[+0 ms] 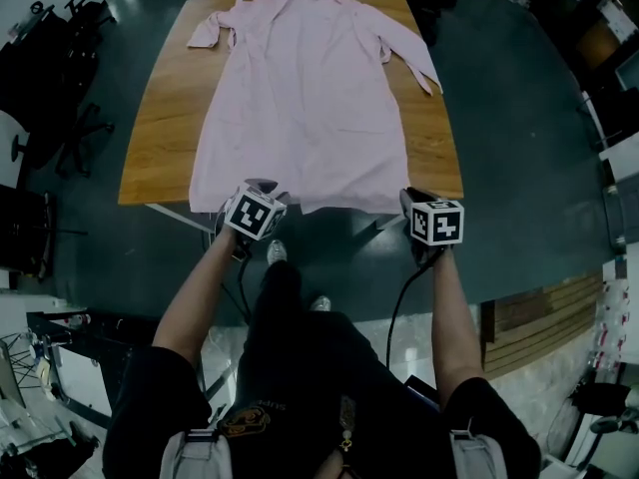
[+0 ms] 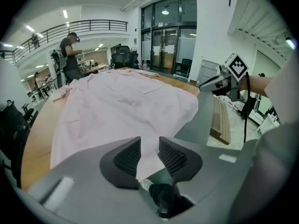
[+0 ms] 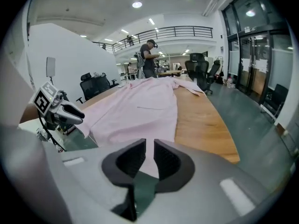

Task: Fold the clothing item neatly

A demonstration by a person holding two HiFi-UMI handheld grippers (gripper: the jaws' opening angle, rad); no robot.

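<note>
Plain pale pink across the garment (image 1: 300, 98), warm orange-brown wood grain on the table (image 1: 155, 138), dark blue-grey on the floor (image 1: 519, 138), matt grey with black ribbed pads (image 2: 125, 158) on the left gripper (image 2: 149, 146) and right gripper (image 3: 149, 153), black-and-white square markers on their cubes (image 1: 436, 223), black on the person's clothes (image 1: 300, 367).

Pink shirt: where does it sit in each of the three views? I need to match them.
Head view: pink shirt spread flat at top centre, hem nearest.
Left gripper view: fills centre and left, hem reaching down between the jaws.
Right gripper view: centre-left, stretching away from the jaws.
Shared landmark: the wooden table beneath it.
</note>
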